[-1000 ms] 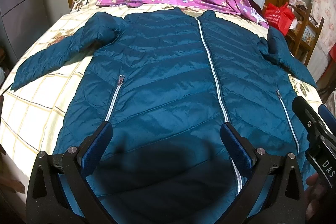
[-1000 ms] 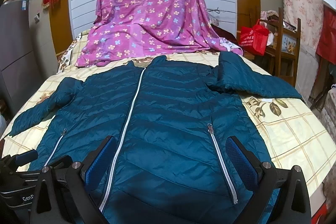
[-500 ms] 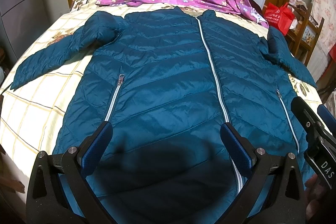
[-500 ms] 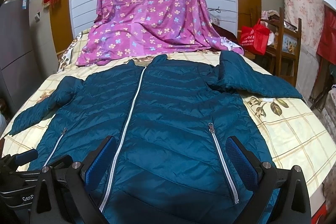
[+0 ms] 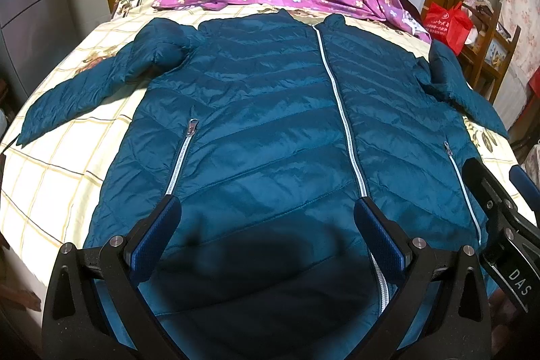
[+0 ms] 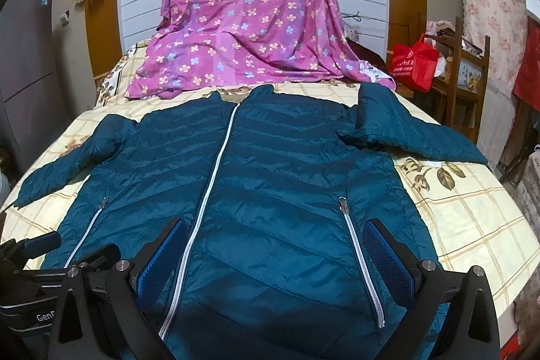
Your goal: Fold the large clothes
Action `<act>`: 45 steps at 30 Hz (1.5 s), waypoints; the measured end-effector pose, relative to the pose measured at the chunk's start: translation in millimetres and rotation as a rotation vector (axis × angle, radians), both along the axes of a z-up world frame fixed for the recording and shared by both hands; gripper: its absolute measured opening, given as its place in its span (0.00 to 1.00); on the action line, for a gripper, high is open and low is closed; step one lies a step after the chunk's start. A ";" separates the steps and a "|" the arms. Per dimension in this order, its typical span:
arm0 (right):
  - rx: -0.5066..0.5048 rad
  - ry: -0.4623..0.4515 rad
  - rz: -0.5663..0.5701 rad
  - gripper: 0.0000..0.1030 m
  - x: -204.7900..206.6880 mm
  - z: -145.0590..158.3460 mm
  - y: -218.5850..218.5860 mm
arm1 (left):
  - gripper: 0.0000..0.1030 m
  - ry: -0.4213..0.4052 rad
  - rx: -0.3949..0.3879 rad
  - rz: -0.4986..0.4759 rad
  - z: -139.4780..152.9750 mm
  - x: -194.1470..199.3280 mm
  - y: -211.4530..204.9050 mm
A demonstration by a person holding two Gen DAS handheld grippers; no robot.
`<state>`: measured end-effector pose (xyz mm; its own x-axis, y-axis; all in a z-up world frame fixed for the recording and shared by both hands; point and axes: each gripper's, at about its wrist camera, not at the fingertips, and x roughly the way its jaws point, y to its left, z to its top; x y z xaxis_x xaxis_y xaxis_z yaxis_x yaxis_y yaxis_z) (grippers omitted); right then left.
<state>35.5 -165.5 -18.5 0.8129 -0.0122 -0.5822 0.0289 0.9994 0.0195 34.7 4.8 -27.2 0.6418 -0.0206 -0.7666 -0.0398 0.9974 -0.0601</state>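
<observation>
A teal quilted puffer jacket (image 5: pixel 270 130) (image 6: pixel 276 177) lies flat and zipped on the bed, collar at the far end, both sleeves spread out to the sides. My left gripper (image 5: pixel 266 208) hovers open above the hem, left of the white centre zipper (image 5: pixel 341 110). My right gripper (image 6: pixel 276 235) is open over the hem between the centre zipper (image 6: pixel 216 171) and the right pocket zipper (image 6: pixel 357 252). Neither holds anything. Each gripper shows at the edge of the other's view.
The bed has a cream checked floral sheet (image 5: pixel 60 164) (image 6: pixel 465 211). A purple flowered cloth (image 6: pixel 249 22) drapes over the headboard end. A red bag (image 6: pixel 415 63) and wooden shelf (image 6: pixel 469 70) stand right of the bed; a grey cabinet (image 6: pixel 27 63) at left.
The right gripper has lifted or tilted slightly, so the jacket sits a little lower in its view. The left gripper and the jacket have not visibly moved.
</observation>
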 end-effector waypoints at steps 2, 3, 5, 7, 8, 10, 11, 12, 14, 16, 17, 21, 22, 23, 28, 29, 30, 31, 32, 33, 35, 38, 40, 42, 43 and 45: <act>-0.003 0.000 -0.001 1.00 0.0 0.7 0.0 | 1.00 -0.001 0.001 0.001 0.0 0.1 -0.2; -0.005 0.002 0.000 1.00 -0.1 0.7 0.3 | 1.00 -0.001 0.003 0.001 -0.1 0.1 -0.3; -0.006 0.001 0.000 1.00 -1.0 1.2 -0.3 | 1.00 0.001 0.004 0.001 -1.5 0.3 -0.7; -0.005 -0.001 -0.003 1.00 -0.7 1.0 -0.6 | 1.00 0.004 0.003 0.000 -2.3 0.8 -1.2; -0.004 0.000 -0.005 1.00 -0.5 0.9 -0.5 | 1.00 0.003 0.004 0.000 -2.2 0.9 -1.2; -0.009 0.004 -0.007 1.00 0.0 0.4 -1.0 | 1.00 0.003 0.003 0.000 -2.2 1.0 -1.1; -0.011 0.006 -0.007 1.00 0.5 0.3 -1.9 | 1.00 0.003 0.003 0.000 -2.5 1.3 -0.9; -0.017 0.008 -0.004 1.00 0.5 -0.2 -1.1 | 0.99 0.003 0.002 0.000 -2.5 1.2 -0.9; -0.026 0.013 0.000 1.00 1.6 0.0 0.3 | 0.99 0.006 0.002 0.008 -3.7 1.6 -0.3; -0.040 0.021 0.005 1.00 2.8 -1.1 2.5 | 0.99 0.012 -0.002 0.015 -4.3 2.7 1.1; -0.044 0.025 0.007 1.00 3.5 -1.7 3.4 | 0.99 0.014 -0.006 0.016 -4.7 3.0 1.9; -0.056 0.033 -0.010 1.00 5.2 -2.2 2.8 | 0.99 0.012 -0.012 0.008 -3.0 2.4 3.1; -0.053 0.034 -0.015 1.00 5.7 -2.3 2.0 | 0.99 0.012 -0.009 0.005 -2.7 2.2 2.8; -0.045 0.036 -0.025 1.00 5.9 -2.3 -0.5 | 0.99 0.011 -0.006 0.003 -2.8 1.9 2.1; -0.009 0.040 -0.053 1.00 4.7 -1.7 -10.8 | 0.99 0.012 -0.006 0.002 -1.9 2.1 2.1; -0.003 0.040 -0.057 1.00 4.5 -1.5 -12.5 | 0.99 0.011 -0.005 0.002 -1.9 2.2 2.0; 0.004 0.042 -0.060 1.00 4.1 -1.2 -14.5 | 0.99 0.012 -0.004 0.001 -2.0 2.2 2.0; 0.005 0.042 -0.062 1.00 4.2 -1.0 -14.3 | 0.99 0.012 -0.004 0.001 -1.9 2.2 2.2; 0.007 0.042 -0.064 1.00 4.0 -0.6 -14.8 | 0.99 0.012 -0.004 0.002 -1.9 2.2 2.3; 0.009 0.041 -0.066 1.00 3.4 0.0 -15.3 | 0.99 0.011 -0.004 0.002 -1.9 2.1 2.3; 0.010 0.041 -0.066 1.00 2.4 1.4 -15.8 | 0.99 0.012 -0.006 0.003 -2.0 2.3 2.2; 0.008 0.035 -0.066 1.00 1.2 3.3 -15.6 | 0.99 0.014 -0.007 0.004 -1.6 1.7 2.8; 0.007 0.030 -0.067 1.00 0.1 4.3 -16.1 | 0.99 0.013 -0.007 0.004 -1.4 1.6 3.0; 0.008 0.032 -0.072 1.00 0.1 4.0 -17.3 | 0.99 0.014 -0.008 0.005 -1.6 1.8 2.9; 0.012 0.033 -0.073 1.00 0.2 4.1 -17.4 | 0.99 0.015 -0.010 0.008 -1.8 1.8 3.5; 0.020 0.030 -0.079 1.00 -0.9 4.7 -19.7 | 0.99 0.017 -0.016 0.012 -1.6 1.9 6.5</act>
<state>34.7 -185.1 -13.8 0.7918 -0.0633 -0.6075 0.1083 0.9934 0.0377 36.6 11.3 -28.9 0.6290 -0.0251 -0.7770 -0.0528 0.9958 -0.0749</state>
